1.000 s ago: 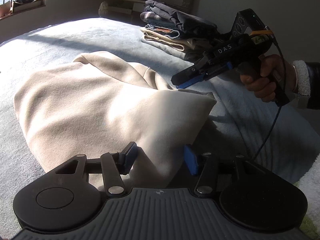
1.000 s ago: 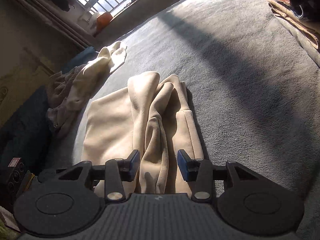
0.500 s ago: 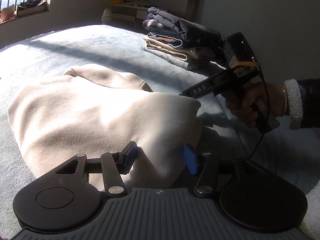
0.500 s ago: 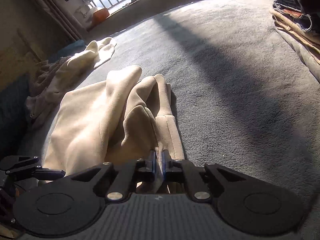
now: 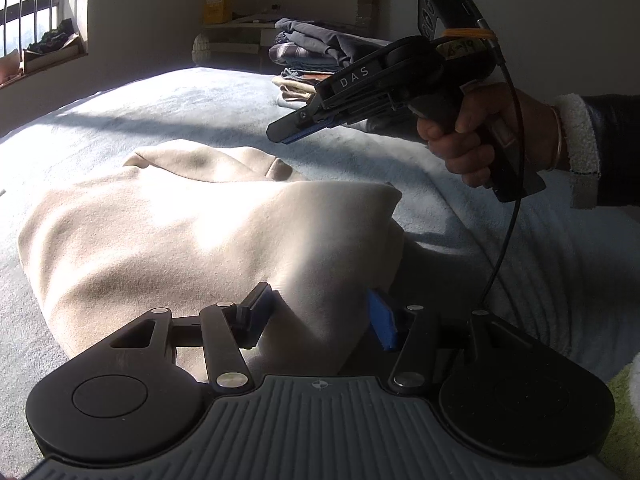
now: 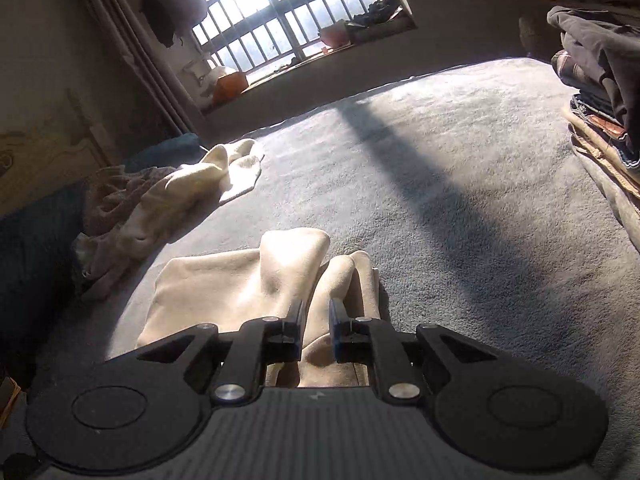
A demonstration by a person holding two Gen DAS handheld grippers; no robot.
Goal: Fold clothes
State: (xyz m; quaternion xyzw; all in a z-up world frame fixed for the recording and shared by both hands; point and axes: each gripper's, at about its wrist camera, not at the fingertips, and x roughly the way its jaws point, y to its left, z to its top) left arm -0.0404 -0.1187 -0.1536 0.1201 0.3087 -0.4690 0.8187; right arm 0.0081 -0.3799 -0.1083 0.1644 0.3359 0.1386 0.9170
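Garment: cream garment, lying crumpled in loose folds on the bed, near edge between the fingers of the left gripper.
Left gripper: about half open — blue pads on either side of the cloth edge, not pressing it.
Right gripper: held in a hand above the garment in the left view, clear of it; jaws have just been opening a little, narrow gap, nothing gripped — in the own view only cloth seen below the gap.
Containers: none to tell.
Surface: grey-blue fleecy blanket, sun patches and a dark shadow band across.
Stack: folded clothes at far side of the bed.
Other cloth: pale crumpled pieces near bed edge.
Room: barred window, bright.
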